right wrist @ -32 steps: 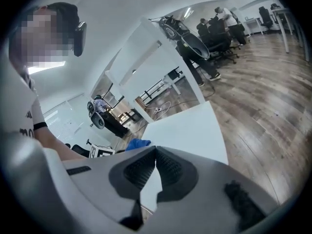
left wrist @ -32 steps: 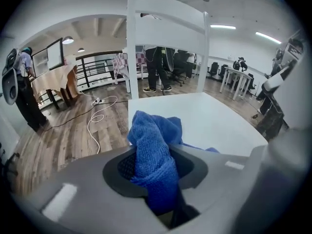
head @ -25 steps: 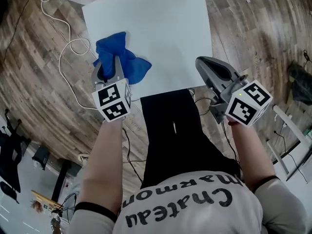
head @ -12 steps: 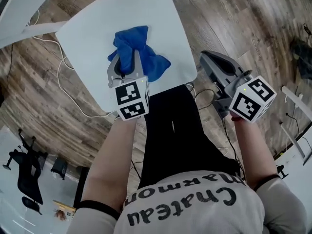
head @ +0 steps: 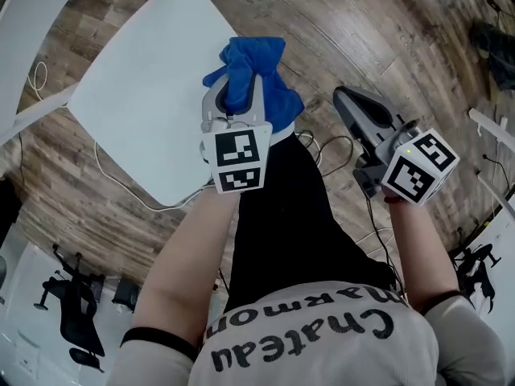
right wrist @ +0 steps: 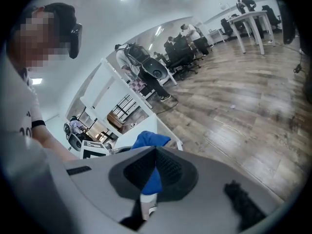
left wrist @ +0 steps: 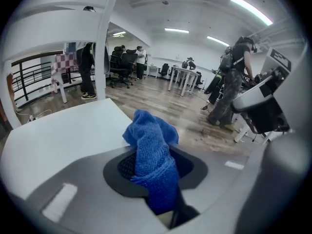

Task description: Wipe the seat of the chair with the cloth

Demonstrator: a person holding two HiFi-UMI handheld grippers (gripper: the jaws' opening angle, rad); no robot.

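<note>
Nearest to me, my left gripper [head: 240, 95] is clamped on the blue cloth [head: 253, 63]: in the left gripper view its jaws pinch the bunched fabric, which stands up out of them in a loose fold. My right gripper [head: 350, 103] hangs well apart to the right, over the wooden floor [head: 386, 22], with its jaws closed together on nothing. The cloth sits at the right-hand edge of the white chair seat [head: 137, 111], with part of it hanging past the edge over the floor; I cannot tell whether it touches the seat. Cables [head: 322, 147] trail on the floor beneath. Farther off, people [left wrist: 234, 82] stand among desks.
</note>
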